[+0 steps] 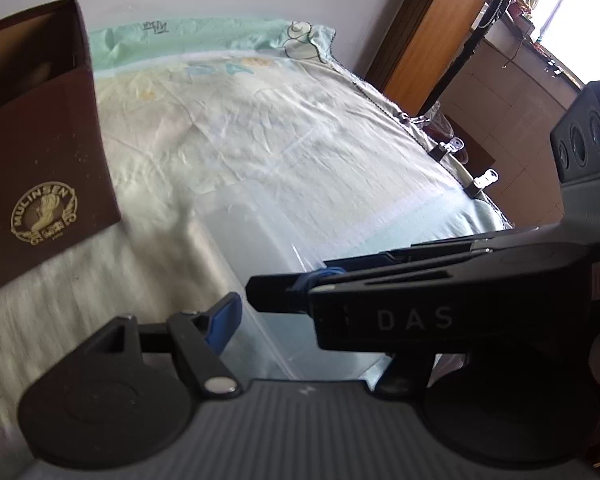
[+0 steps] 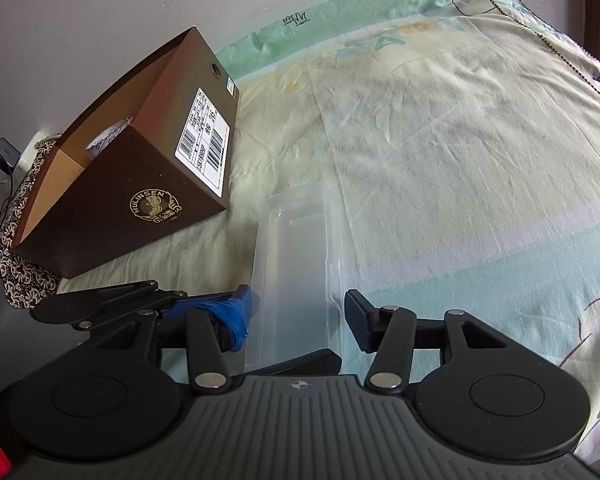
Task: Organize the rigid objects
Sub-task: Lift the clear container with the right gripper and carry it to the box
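Note:
A clear plastic box (image 2: pixel 296 264) lies lengthwise on the bed sheet. My right gripper (image 2: pixel 298 312) straddles its near end, open, with the blue-wrapped finger (image 2: pixel 240 314) and the black finger (image 2: pixel 356 314) close beside its walls. In the left wrist view the same clear box (image 1: pixel 260 248) lies ahead of my left gripper (image 1: pixel 300 332), which stands wide. Its blue pad (image 1: pixel 220 320) sits just left of the box, and its other finger is hidden behind the right gripper's arm (image 1: pixel 400 292). An open brown shoe box (image 2: pixel 140 184) (image 1: pixel 44 184) stands to the left.
The pale patterned bed sheet (image 2: pixel 460 140) stretches ahead to the wall. A white object (image 2: pixel 108 138) lies inside the shoe box. A charger (image 2: pixel 4 152) and a flowered cloth (image 2: pixel 24 264) are at far left. A wooden door (image 1: pixel 420 40) and clips (image 1: pixel 484 180) mark the bed's right edge.

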### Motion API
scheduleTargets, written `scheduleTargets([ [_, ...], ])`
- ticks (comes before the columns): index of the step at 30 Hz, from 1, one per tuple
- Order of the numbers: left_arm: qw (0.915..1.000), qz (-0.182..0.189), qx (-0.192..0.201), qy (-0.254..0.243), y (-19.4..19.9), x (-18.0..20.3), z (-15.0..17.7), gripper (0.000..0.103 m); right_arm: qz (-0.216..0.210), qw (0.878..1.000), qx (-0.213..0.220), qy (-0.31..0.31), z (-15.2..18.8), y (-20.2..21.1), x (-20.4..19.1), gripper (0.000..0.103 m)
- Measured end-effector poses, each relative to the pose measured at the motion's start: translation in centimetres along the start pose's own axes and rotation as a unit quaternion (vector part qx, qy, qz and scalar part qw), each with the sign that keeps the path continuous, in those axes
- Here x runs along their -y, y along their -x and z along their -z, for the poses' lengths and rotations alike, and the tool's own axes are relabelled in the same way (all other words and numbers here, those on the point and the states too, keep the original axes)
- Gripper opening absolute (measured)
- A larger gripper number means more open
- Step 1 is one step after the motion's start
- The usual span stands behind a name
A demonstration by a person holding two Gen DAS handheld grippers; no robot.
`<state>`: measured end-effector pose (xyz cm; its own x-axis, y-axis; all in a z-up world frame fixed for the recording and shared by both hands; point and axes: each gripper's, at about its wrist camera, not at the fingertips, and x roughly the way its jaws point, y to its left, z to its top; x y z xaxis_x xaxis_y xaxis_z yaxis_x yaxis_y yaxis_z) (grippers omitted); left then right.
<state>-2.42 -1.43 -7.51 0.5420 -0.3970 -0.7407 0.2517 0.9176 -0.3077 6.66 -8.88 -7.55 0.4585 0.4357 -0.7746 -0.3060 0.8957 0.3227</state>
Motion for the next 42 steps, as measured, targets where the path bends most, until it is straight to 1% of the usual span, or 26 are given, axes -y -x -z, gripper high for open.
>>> scheduleTargets([
  [6, 0.9998, -0.016, -0.006, -0.003, -0.4, 0.4, 0.2, 0.067, -0.002, 1.0, 0.01, -0.01, 0.2, -0.3, -0.1, 0.038],
  [11, 0.9998, -0.018, -0.01, -0.002, -0.7, 0.5, 0.4, 0.067, -0.026, 0.998, 0.008, -0.05, 0.4, -0.5, 1.0, 0.038],
  [17, 0.9999, -0.013, -0.004, 0.004, -0.6, 0.2, 0.6, 0.066, -0.03, 0.999, 0.012, -0.037, 0.5, -0.5, 0.9, 0.039],
  [24, 0.9997, -0.022, 0.007, -0.009, 0.1, 0.8, 1.0, 0.064, -0.032, 0.999, 0.018, -0.023, 0.9, -0.1, 0.6, 0.037],
  [29, 0.9986, -0.03, 0.034, -0.029, 1.6, 1.8, 0.5, 0.064, -0.038, 0.998, 0.043, -0.016, 0.8, 1.3, 0.2, 0.037],
  [33, 0.996, -0.038, 0.067, -0.046, 3.7, 2.4, -0.5, 0.064, -0.042, 0.997, 0.071, 0.0, 0.1, 2.9, -0.7, 0.037],
  [38, 0.9903, -0.054, 0.113, -0.06, 6.8, 2.2, -2.4, 0.064, -0.056, 0.992, 0.111, 0.031, -2.2, 4.9, -3.0, 0.037],
  [42, 0.9844, -0.075, 0.146, -0.063, 9.5, 0.9, -4.3, 0.064, -0.07, 0.986, 0.139, 0.067, -4.3, 5.7, -5.4, 0.037],
])
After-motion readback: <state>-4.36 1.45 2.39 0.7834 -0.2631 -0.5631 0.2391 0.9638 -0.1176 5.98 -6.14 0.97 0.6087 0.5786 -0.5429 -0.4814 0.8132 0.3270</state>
